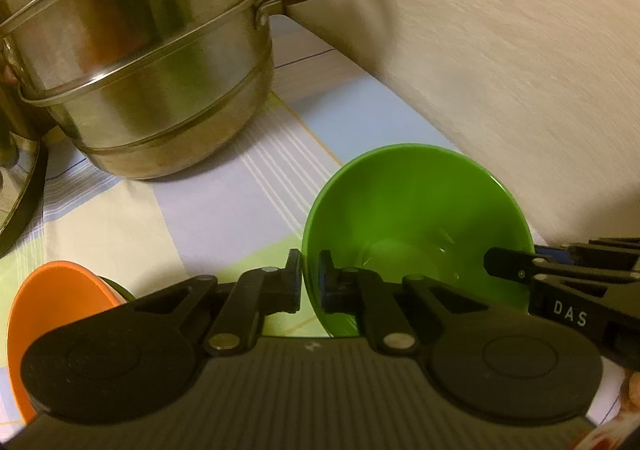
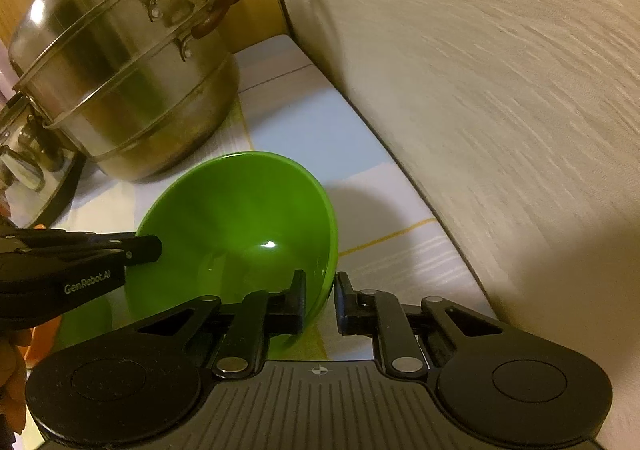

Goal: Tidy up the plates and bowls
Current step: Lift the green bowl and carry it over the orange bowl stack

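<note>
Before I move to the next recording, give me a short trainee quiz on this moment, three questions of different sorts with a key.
1. True or false: the left gripper and the right gripper are each shut on the rim of the green bowl.
2. Multiple choice: what stands behind the green bowl on the patterned cloth? A) a stacked steel steamer pot B) a kettle C) a dish rack
3. Fill in: at the lower left of the left wrist view lies an ______ bowl.

Key: 1 true; 2 A; 3 orange.
</note>
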The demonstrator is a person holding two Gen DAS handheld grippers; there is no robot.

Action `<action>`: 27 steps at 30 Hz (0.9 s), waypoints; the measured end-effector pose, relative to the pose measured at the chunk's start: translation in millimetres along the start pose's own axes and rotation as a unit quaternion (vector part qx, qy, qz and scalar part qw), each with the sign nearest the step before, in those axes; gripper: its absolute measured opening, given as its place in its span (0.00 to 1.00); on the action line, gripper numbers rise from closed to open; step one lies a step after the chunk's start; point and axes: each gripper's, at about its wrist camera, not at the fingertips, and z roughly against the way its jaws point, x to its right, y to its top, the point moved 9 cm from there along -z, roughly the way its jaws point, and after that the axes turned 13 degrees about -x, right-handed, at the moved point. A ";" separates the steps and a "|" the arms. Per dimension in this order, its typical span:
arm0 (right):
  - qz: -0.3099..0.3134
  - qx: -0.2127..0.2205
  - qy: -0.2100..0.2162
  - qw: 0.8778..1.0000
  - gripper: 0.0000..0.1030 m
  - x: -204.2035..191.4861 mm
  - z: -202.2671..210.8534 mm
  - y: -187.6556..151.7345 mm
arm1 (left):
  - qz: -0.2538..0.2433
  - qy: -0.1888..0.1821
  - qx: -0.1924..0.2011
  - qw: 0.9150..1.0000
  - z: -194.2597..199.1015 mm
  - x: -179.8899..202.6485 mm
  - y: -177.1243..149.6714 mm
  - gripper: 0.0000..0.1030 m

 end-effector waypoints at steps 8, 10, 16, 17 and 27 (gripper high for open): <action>-0.002 0.002 -0.005 1.000 0.12 11.5 17.7 -12.6 | 0.001 -0.011 -0.001 1.000 16.5 15.7 -8.9 0.06; -0.001 0.003 -0.007 1.000 0.12 12.3 24.5 -16.2 | 0.004 -0.015 -0.003 1.000 21.5 18.7 -11.9 0.06; 0.000 0.008 -0.010 1.000 0.12 13.5 45.8 -28.9 | 0.004 -0.017 0.005 1.000 43.8 31.4 -21.4 0.06; 0.000 0.008 -0.010 1.000 0.12 13.0 49.4 -31.7 | 0.005 -0.019 0.006 1.000 47.8 33.5 -23.5 0.06; 0.006 0.013 -0.009 1.000 0.12 3.7 84.3 -53.9 | 0.014 -0.024 0.015 1.000 81.6 39.7 -44.2 0.06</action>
